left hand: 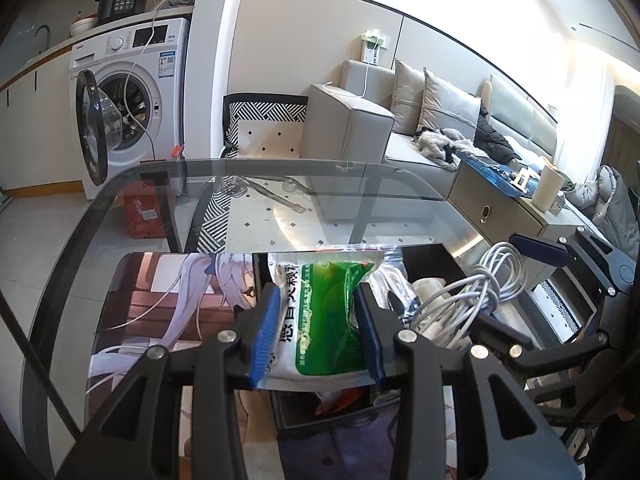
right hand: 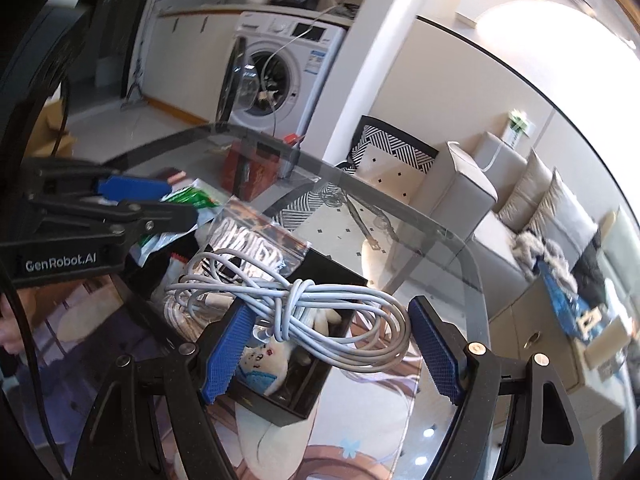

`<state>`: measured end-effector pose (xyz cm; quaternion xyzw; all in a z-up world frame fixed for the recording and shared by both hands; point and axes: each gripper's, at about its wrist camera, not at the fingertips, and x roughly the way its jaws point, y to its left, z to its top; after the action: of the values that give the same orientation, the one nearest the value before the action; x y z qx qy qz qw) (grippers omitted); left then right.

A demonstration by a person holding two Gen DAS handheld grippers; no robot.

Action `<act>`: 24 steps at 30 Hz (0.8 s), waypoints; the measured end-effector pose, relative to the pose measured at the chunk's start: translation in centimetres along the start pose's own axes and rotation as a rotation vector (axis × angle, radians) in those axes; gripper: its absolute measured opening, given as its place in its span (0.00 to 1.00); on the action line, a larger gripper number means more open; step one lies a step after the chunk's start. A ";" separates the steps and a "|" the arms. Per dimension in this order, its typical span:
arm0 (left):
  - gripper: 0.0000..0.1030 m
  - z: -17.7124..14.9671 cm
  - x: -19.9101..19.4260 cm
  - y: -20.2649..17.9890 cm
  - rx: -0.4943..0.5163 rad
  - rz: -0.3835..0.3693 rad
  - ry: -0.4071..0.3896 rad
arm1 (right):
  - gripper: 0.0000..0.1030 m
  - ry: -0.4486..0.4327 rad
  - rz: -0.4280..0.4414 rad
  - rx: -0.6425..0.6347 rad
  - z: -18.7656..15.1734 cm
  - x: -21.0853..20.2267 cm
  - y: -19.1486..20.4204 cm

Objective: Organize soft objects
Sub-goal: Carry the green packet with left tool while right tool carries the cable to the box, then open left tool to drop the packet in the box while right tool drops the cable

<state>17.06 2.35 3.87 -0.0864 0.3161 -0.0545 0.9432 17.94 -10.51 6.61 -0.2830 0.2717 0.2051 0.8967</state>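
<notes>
The left gripper (left hand: 316, 320) clamped the green-and-white packet (left hand: 320, 312) at frame centre, above the black box (right hand: 320, 384). The right gripper (right hand: 332, 344) hung wide around the coiled white cable (right hand: 312, 304).

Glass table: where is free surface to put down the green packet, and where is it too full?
Free: the printed mat left of the black box, and the bare glass table beyond it toward the far edge. Crowded: the box itself, holding the white cable bundle, a clear zip bag and a plush toy. The left gripper holds the green packet over it.
</notes>
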 end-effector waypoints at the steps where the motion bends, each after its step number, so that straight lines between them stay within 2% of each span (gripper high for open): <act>1: 0.36 0.0 0.2 0.0 -0.001 -0.001 0.006 | 0.78 0.000 -0.001 -0.022 0.1 0.2 0.3; 8: 0.36 0.0 0.9 0.0 0.004 -0.008 0.006 | 0.78 0.002 0.009 -0.118 0.7 1.4 0.8; 16: 0.36 -0.2 1.1 -0.5 0.038 -0.019 0.004 | 0.78 0.013 0.063 -0.209 0.6 2.8 2.0; 24: 0.37 -0.4 1.6 -0.4 0.048 -0.027 0.013 | 0.81 0.021 0.107 -0.196 1.1 3.9 1.5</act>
<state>18.08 1.69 2.70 -0.0677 0.3198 -0.0755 0.9420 20.58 -7.82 4.38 -0.3565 0.2747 0.2755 0.8495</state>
